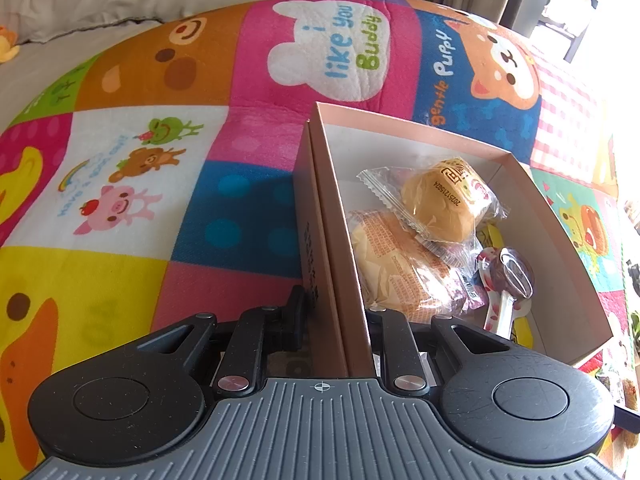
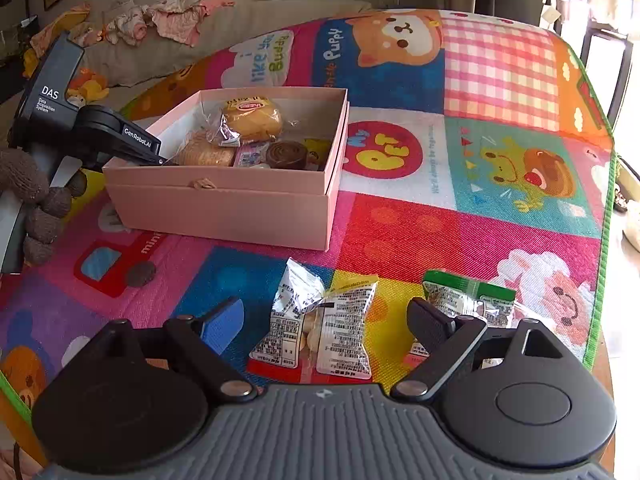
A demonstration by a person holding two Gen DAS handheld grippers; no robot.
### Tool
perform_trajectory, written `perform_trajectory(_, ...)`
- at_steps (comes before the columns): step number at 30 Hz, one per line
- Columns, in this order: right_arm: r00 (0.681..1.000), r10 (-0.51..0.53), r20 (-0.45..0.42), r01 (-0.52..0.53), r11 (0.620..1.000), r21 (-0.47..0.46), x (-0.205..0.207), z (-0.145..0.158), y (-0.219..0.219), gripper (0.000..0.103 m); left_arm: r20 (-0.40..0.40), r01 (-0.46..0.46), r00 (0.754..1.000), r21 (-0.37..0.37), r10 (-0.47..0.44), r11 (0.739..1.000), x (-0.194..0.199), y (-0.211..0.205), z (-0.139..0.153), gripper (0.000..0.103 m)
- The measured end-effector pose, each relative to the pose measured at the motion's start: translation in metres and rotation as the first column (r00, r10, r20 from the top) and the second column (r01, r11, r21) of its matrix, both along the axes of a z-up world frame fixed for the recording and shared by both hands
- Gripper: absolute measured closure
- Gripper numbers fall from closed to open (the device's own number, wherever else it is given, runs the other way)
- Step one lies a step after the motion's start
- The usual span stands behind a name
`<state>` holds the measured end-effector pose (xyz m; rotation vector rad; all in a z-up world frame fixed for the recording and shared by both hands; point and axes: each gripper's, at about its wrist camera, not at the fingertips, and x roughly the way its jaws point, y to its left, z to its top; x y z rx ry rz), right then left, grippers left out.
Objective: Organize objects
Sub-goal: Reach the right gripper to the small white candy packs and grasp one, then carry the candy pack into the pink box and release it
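While the left gripper (image 1: pixel 334 312) pinched the box (image 2: pixel 224 204) wall, the right gripper (image 2: pixel 324 320) hung wide over the packet (image 2: pixel 320 328) in front of the box; best centred on it before closing.

Pink box (image 2: pixel 224 204) (snacks inside) sits beyond two packets (image 2: pixel 320 328) on the mat (image 2: pixel 460 232).

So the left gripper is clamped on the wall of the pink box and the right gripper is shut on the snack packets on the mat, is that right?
Not quite. The right gripper is open, its fingers either side of the snack packets on the mat, as the right wrist view shows. The left gripper does clamp the pink box wall.
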<state>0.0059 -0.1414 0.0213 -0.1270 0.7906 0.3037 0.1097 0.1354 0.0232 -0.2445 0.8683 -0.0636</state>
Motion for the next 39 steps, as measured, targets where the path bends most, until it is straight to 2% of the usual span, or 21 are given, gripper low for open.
perform_trajectory(2, 1.0, -0.001, -0.016, 0.001, 1.0, -0.001, 0.003, -0.006, 0.005, 0.014, -0.004, 0.001, 1.0, 0.007, -0.001, 1.0, 0.0, 0.0, 0.0, 0.082)
perform_trajectory(3, 1.0, -0.001, -0.024, 0.001, 1.0, -0.001, 0.004, -0.007, 0.006, 0.018, -0.006, 0.002, 1.0, 0.011, -0.001, 1.0, 0.001, -0.001, 0.001, 0.082)
perform_trajectory(4, 0.999, 0.005, -0.039, -0.005, 1.0, -0.002, 0.005, -0.009, 0.008, 0.028, -0.01, 0.002, 1.0, 0.016, -0.002, 1.0, 0.002, -0.001, 0.001, 0.082)
perform_trajectory(5, 0.999, 0.006, -0.039, -0.006, 1.0, -0.008, 0.004, -0.009, 0.009, 0.031, -0.014, 0.002, 1.0, 0.019, -0.002, 1.0, 0.002, -0.002, 0.001, 0.082)
perform_trajectory(7, 0.999, 0.028, -0.043, -0.028, 1.0, -0.014, 0.001, -0.006, 0.009, 0.05, -0.022, 0.003, 1.0, 0.027, -0.003, 1.0, 0.003, -0.003, 0.002, 0.083)
perform_trajectory(11, 0.989, 0.102, -0.103, -0.1, 0.995, 0.022, -0.01, 0.01, 0.004, 0.051, -0.035, 0.012, 0.999, 0.038, -0.011, 0.999, 0.006, -0.004, 0.004, 0.083)
perform_trajectory(15, 0.972, 0.192, -0.132, -0.187, 0.981, 0.053, -0.021, 0.041, 0.005, 0.051, -0.027, 0.016, 1.0, 0.039, -0.015, 0.999, 0.005, -0.004, 0.003, 0.083)
perform_trajectory(20, 0.964, 0.263, -0.026, -0.26, 0.962, 0.08, -0.01, 0.1, 0.02, 0.051, -0.019, 0.014, 1.0, 0.036, -0.013, 0.999, 0.004, -0.004, 0.002, 0.083)
perform_trajectory(26, 0.961, 0.261, 0.095, -0.267, 0.962, 0.059, 0.048, 0.137, 0.063, 0.051, -0.008, 0.017, 1.0, 0.024, -0.017, 1.0, 0.002, -0.002, 0.001, 0.082)
perform_trajectory(28, 0.955, 0.273, 0.117, -0.281, 0.958, 0.061, 0.07, 0.144, 0.083, 0.051, -0.006, 0.016, 1.0, 0.02, -0.016, 1.0, 0.002, -0.001, 0.001, 0.082)
perform_trajectory(31, 0.943, 0.276, 0.185, -0.281, 0.96, 0.0, 0.101, 0.148, 0.122, 0.051, -0.005, 0.014, 1.0, 0.018, -0.014, 1.0, 0.001, -0.001, 0.001, 0.082)
perform_trajectory(33, 0.941, 0.287, 0.179, -0.292, 0.956, 0.004, 0.126, 0.143, 0.145, 0.05, -0.005, 0.014, 1.0, 0.016, -0.014, 1.0, 0.001, -0.001, 0.001, 0.082)
perform_trajectory(35, 0.948, 0.274, 0.159, -0.278, 0.961, 0.002, 0.145, 0.136, 0.158, 0.045, -0.003, 0.014, 1.0, 0.011, -0.014, 1.0, 0.001, 0.0, 0.001, 0.082)
perform_trajectory(38, 0.96, 0.239, 0.148, -0.243, 0.97, 0.006, 0.148, 0.127, 0.149, 0.043, 0.002, 0.014, 1.0, 0.007, -0.014, 1.0, 0.0, 0.0, 0.0, 0.081)
perform_trajectory(39, 0.963, 0.23, 0.143, -0.235, 0.972, 0.02, 0.145, 0.124, 0.139, 0.038, 0.004, 0.014, 1.0, 0.007, -0.014, 1.0, 0.0, 0.0, 0.0, 0.081)
